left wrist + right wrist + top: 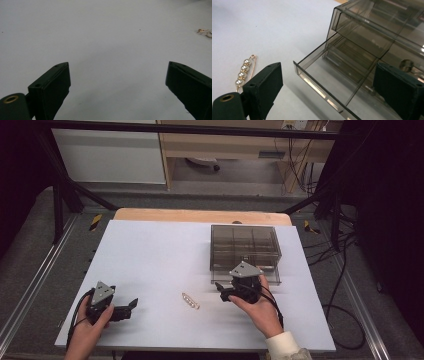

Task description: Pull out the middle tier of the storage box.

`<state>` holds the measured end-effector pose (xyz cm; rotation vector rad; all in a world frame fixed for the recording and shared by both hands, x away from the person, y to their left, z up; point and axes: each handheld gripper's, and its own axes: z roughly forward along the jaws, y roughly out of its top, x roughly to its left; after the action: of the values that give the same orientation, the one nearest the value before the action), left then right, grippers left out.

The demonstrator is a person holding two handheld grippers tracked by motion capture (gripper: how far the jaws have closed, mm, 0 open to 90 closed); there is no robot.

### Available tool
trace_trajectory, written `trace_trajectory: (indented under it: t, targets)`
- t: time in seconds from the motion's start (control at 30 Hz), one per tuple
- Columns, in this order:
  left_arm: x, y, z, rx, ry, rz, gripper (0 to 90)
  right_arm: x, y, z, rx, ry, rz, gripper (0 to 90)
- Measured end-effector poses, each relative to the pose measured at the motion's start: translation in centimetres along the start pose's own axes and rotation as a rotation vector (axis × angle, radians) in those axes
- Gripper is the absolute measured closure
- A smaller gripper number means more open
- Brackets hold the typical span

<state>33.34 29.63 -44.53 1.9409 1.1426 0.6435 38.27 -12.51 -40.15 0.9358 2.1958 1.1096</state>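
1. Nearest us, our left gripper point(131, 306) sits well left of the pin point(190, 300), jaws spread wide with nothing between them. In its own view the pin point(205, 32) is just a speck off at the far right edge.
2. The pin lies flat on the table point(150, 255), between both grippers, front-left of the box point(244, 251). Its long axis slants from near-right to far-left.
3. Our right gripper point(223, 293) is just right of the pin, jaws wide apart and empty too. So we'd guess the right hand gets it.
4. Behind that, the box's bottom drawer point(332, 87) is pulled open, empty as far as we can see, probably where the pin goes.
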Motion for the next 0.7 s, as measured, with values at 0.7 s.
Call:
trace_trajectory:
  t: [0.7]
  targets:
    - [0.4,-0.1,-0.2,-0.013,0.011,-0.025,5.6,2.6,1.7,0.0,0.010,0.051,0.025,6.2]
